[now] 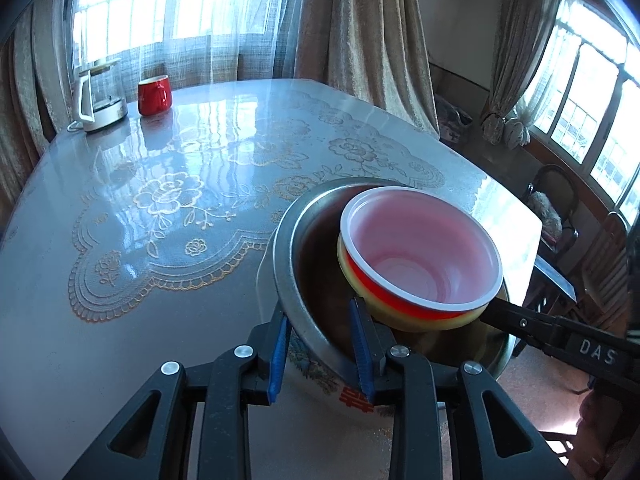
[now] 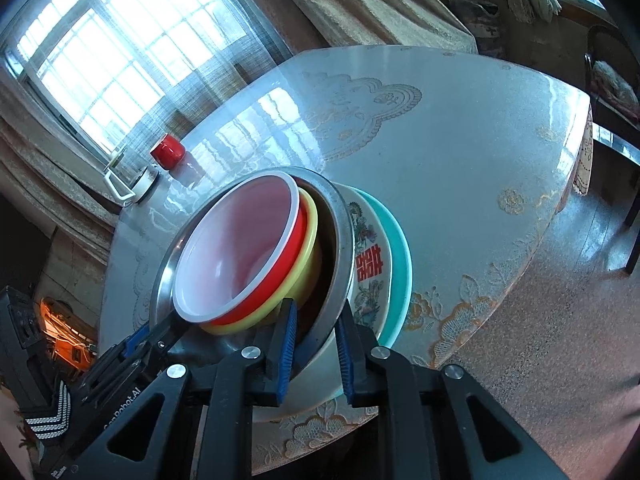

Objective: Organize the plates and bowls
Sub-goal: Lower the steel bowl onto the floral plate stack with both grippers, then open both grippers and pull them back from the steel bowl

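Stack of bowls and plates, on the surface (image 1: pixel 168 240) near its front right edge: red bowl (image 1: pixel 420 248) with white rim nested in yellow bowl (image 1: pixel 360 280), both inside steel bowl (image 1: pixel 286 248), over a floral plate (image 2: pixel 370 264) with red characters and a teal plate (image 2: pixel 400 256). Left gripper (image 1: pixel 320 354), at 6 o'clock in its view: blue pads straddle the steel bowl's rim, whether pressing cannot be told. Right gripper (image 2: pixel 316 354): likewise straddling the steel rim, contact unclear. Kettle (image 1: pixel 98 96) and red mug (image 1: pixel 154 94) stand at 10 o'clock, well apart from the stack.
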